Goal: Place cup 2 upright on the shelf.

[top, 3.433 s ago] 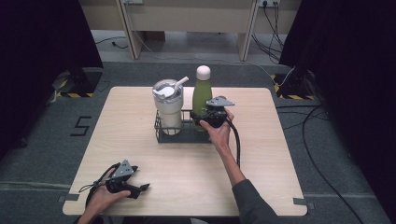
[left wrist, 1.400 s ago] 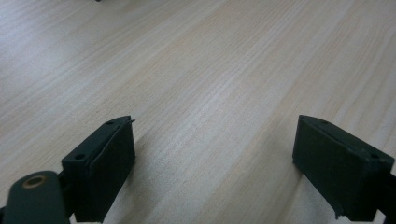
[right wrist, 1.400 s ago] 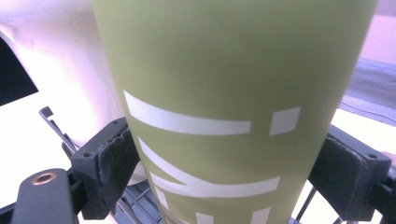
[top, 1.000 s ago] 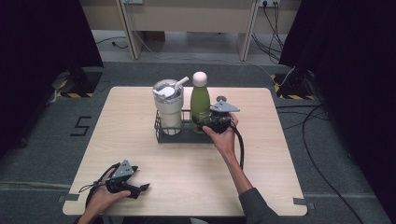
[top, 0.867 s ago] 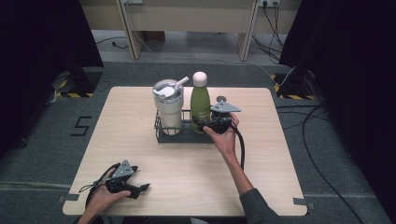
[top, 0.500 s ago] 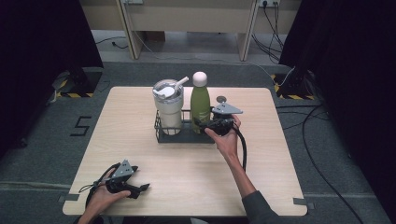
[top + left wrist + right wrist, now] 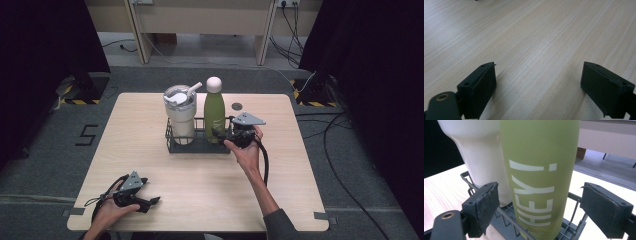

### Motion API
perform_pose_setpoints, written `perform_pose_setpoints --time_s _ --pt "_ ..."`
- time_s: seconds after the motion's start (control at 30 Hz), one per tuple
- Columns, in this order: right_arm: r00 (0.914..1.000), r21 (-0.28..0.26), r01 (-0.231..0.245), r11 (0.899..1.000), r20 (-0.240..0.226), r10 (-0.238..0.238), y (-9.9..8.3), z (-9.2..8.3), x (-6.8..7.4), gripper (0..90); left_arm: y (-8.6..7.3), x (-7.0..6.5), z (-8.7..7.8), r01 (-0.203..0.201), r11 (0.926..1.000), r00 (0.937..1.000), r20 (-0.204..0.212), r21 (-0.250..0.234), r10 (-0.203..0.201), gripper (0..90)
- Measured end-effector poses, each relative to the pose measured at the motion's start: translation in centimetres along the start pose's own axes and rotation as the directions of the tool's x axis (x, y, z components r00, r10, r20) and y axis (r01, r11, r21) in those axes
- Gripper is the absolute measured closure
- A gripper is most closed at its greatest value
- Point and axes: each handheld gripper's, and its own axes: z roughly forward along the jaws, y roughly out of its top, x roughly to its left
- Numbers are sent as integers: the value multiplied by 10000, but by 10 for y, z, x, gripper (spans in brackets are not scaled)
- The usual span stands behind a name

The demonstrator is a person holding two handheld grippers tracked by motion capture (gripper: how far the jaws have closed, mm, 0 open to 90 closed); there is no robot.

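Right tool (image 7: 540, 205) jaws wide astride green bottle (image 7: 541, 170), clear of it, "HEY!" readable in right gripper view, wire caddy (image 7: 172, 145) at worktop's (image 7: 300, 165) twelve o'clock, left tool (image 7: 539, 90) wide, empty.

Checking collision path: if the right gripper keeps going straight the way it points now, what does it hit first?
Probably the black wire rack's rim, which crosses low between the open jaws of the right gripper. Just behind it stands the green bottle marked HEY!. Depth is unclear; a slightly higher line would meet the bottle first.
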Motion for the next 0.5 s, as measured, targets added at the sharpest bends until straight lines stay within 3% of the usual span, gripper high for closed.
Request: perform_pose_setpoints --time_s 0.5 --pt "10000 -62 18 10000 -23 -18 -6 -16 1 154 0 0 0 -3 10000 10000 2 1 3 124"
